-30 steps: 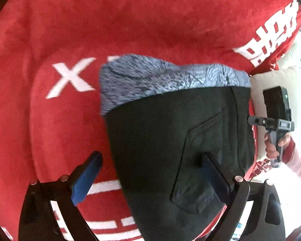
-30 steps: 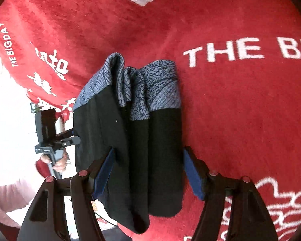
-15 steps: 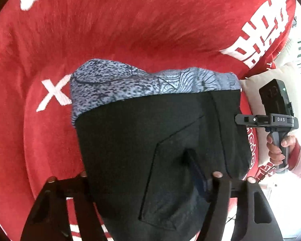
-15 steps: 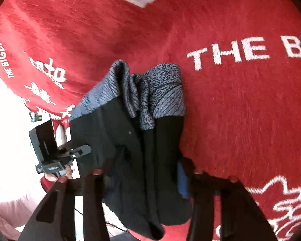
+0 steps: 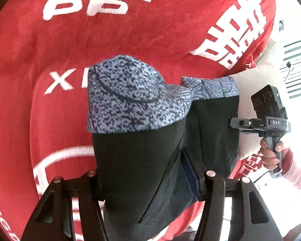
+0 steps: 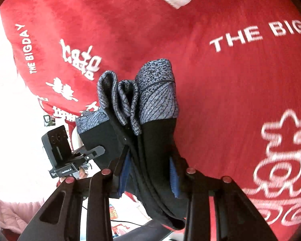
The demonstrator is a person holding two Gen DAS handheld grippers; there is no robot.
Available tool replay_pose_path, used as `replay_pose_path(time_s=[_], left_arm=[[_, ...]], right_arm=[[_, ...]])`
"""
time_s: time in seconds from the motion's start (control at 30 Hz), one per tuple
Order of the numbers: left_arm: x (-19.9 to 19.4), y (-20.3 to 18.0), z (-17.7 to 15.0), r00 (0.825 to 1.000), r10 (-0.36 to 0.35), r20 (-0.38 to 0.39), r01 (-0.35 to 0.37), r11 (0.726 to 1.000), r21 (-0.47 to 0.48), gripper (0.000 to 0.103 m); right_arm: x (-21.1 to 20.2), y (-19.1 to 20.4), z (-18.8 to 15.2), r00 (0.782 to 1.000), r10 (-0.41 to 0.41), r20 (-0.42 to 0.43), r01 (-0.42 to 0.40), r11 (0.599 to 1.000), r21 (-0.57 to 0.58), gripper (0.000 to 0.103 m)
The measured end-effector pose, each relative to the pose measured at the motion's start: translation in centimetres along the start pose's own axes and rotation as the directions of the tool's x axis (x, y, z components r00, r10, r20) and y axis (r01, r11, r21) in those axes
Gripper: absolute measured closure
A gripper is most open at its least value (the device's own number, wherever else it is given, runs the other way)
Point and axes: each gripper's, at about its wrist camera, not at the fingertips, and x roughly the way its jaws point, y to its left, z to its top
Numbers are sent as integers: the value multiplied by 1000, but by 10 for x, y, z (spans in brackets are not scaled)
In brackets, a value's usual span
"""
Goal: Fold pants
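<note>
Both tools grip a pair of black pants (image 5: pixel 142 160) with a blue-grey patterned waistband (image 5: pixel 130 100), held above a red blanket (image 5: pixel 90 46) printed with white lettering. The left tool (image 5: pixel 148 178) is pinching one edge of the dark fabric; the right tool (image 6: pixel 148 172) is pressed onto the bunched layers at the other side, its handle in the person's hand (image 5: pixel 271 156) visible from the left wrist view. The step appears to be carrying the half-folded garment for its next fold. Doing it well likely means keeping both edges level and taut, so the stacked layers lie down aligned rather than slipping apart. A second ago both tools were spread wide around pants lying flat on the blanket; they have since clamped on, and the waistband has risen and buckled into folds.
</note>
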Motion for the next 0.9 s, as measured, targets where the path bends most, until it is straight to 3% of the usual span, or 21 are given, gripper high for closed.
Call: replay_pose_path(time_s=[0.2, 0.3, 0.37, 0.43, 0.5, 0.67, 0.9], left_arm=[[-11, 1, -33, 1000, -5, -21, 5, 999, -41, 42], [8, 12, -48, 998, 33, -61, -37, 997, -70, 42], [20, 16, -55, 994, 97, -57, -100, 994, -50, 42], [23, 21, -55, 991, 130, -30, -132, 990, -49, 34], [24, 25, -55, 982, 187, -15, -188, 980, -66, 20], [23, 18, -56, 958, 286, -1, -285, 956, -72, 16], [5, -6, -65, 886, 463, -8, -462, 881, -100, 16]], right_arm=[[-2, 1, -47, 1000, 9, -16, -9, 999, 39, 65], [13, -12, -58, 999, -29, -35, 32, 998, 61, 65], [30, -20, -62, 994, -96, -49, 98, 993, 60, 64], [37, -25, -60, 987, -160, -21, 161, 986, 51, 60], [40, -26, -58, 978, -207, 0, 206, 978, 43, 54], [48, -3, -59, 925, -377, 46, 379, 923, -69, 41], [37, 17, -67, 833, -551, 40, 553, 829, -88, 36]])
